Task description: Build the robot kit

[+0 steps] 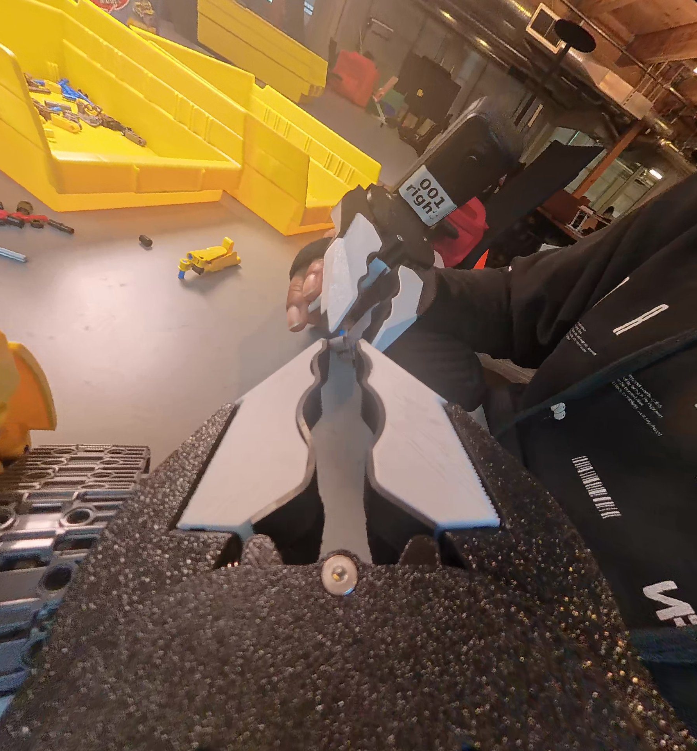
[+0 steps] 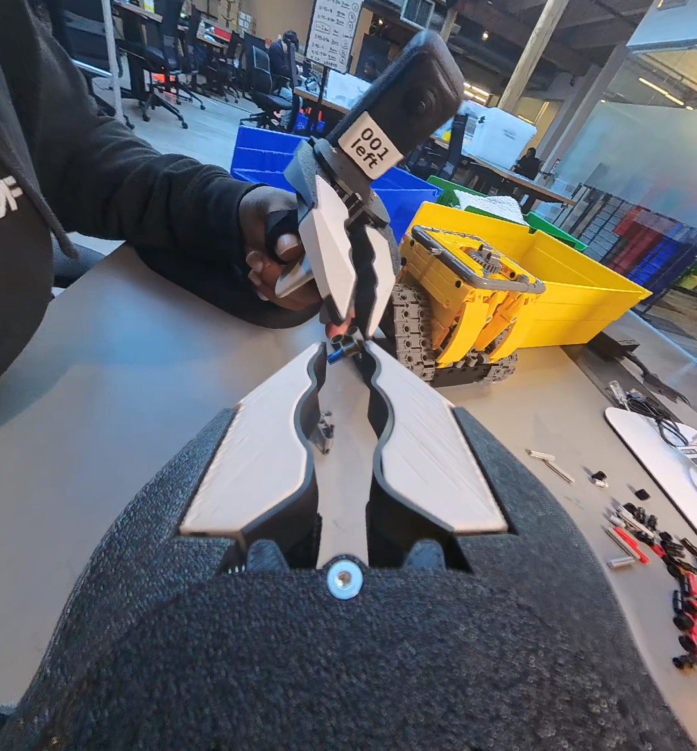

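Left wrist view: left claw (image 1: 343,345) pinched on a small grey part (image 1: 344,344), tip to tip with right claw (image 1: 352,325) at 12 o'clock; yellow bins (image 1: 143,134) at 10 o'clock on the desk (image 1: 115,325).

Right wrist view: right claw (image 2: 344,349) clamped on a black connector (image 2: 344,348); left claw (image 2: 348,325) just above; yellow tracked model (image 2: 464,300) at 2 o'clock; loose pieces (image 2: 671,556) at 4.

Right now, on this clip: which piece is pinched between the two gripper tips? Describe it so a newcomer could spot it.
Start at the yellow tracked vehicle model on the grey table; just to its left the left gripper and right gripper meet tip to tip. Between them sits a small connector piece, dark grey with a blue end. Unlike the loose black and red parts lying on the table, it is held off the surface.
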Demonstrator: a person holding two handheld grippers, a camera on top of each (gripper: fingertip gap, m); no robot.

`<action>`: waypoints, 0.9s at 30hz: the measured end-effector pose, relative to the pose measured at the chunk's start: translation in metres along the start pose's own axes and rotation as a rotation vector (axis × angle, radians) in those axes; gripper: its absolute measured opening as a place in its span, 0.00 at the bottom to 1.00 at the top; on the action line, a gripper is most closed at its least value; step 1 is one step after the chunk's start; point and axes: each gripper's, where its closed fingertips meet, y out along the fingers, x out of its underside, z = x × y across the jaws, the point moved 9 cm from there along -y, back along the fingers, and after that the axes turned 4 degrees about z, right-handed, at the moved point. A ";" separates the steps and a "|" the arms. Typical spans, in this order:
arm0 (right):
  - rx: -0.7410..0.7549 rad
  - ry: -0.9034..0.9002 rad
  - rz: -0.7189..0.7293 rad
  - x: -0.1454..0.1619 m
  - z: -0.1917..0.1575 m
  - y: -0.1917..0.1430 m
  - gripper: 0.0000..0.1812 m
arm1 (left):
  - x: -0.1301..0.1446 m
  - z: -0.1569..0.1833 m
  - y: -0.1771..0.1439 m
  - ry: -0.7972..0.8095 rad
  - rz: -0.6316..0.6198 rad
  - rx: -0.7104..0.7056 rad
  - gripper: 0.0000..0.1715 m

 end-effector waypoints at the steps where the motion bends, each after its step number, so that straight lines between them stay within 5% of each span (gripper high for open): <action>1: 0.008 0.007 0.001 0.000 0.002 -0.001 0.09 | -0.001 0.000 -0.001 0.005 0.009 0.001 0.07; 11: 0.048 0.001 -0.029 0.003 0.006 -0.002 0.09 | -0.002 0.002 -0.004 0.146 -0.052 -0.074 0.11; 16: 0.090 -0.086 -0.204 0.016 0.012 -0.004 0.09 | 0.011 -0.003 -0.003 0.408 -0.394 -0.169 0.13; 21: 0.025 -0.028 -0.222 0.020 0.010 -0.003 0.09 | 0.036 -0.010 0.015 0.537 -0.658 -0.231 0.16; 27: 0.006 -0.013 -0.235 0.022 0.009 -0.001 0.09 | 0.043 -0.015 0.020 0.513 -0.637 -0.248 0.09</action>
